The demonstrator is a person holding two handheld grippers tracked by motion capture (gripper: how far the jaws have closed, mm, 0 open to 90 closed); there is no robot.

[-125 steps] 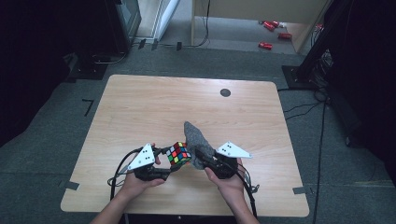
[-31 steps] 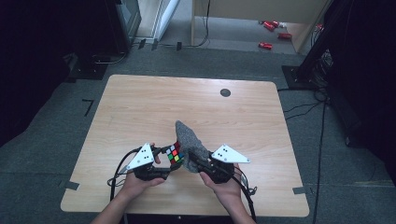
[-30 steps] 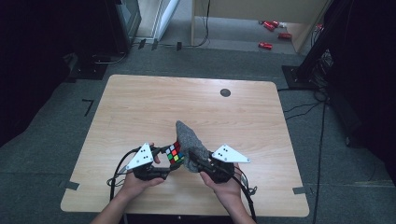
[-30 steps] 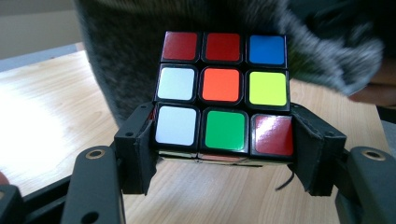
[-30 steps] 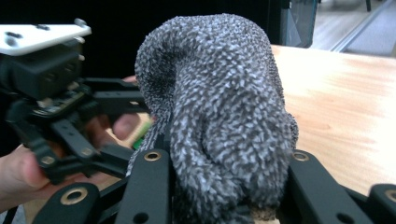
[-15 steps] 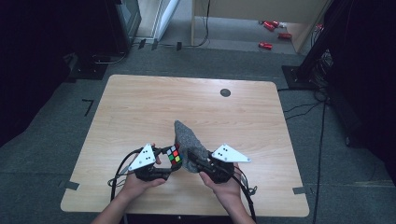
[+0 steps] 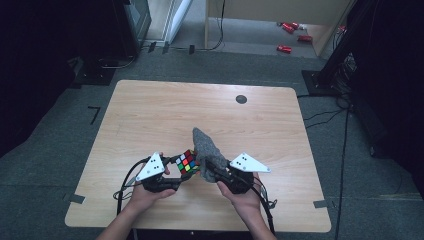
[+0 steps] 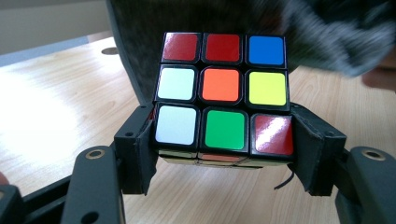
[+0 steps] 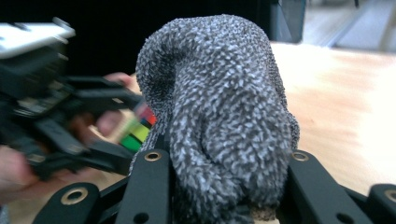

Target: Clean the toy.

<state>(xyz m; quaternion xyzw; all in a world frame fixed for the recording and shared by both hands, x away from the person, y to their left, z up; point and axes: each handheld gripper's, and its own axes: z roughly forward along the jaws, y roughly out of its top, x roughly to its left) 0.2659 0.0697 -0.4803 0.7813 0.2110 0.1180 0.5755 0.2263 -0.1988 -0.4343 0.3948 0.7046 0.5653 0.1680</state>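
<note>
Two grips | left fingers (image 8: 224, 140) pinch cube (image 8: 223, 98) by its bottom layer only | right fingers (image 9: 224, 186) clamp grey cloth (image 9: 219, 116) | risk: a hard wipe could twist the cube out onto the surface (image 7: 150, 115)

Overhead view, two close claw-mounted views

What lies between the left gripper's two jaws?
A colour puzzle cube, clamped at its bottom row by the left gripper; the left gripper view shows it.

Light wooden table (image 7: 150, 115), rounded corners, small dark round disc (image 7: 241, 99) set near its far edge
</note>
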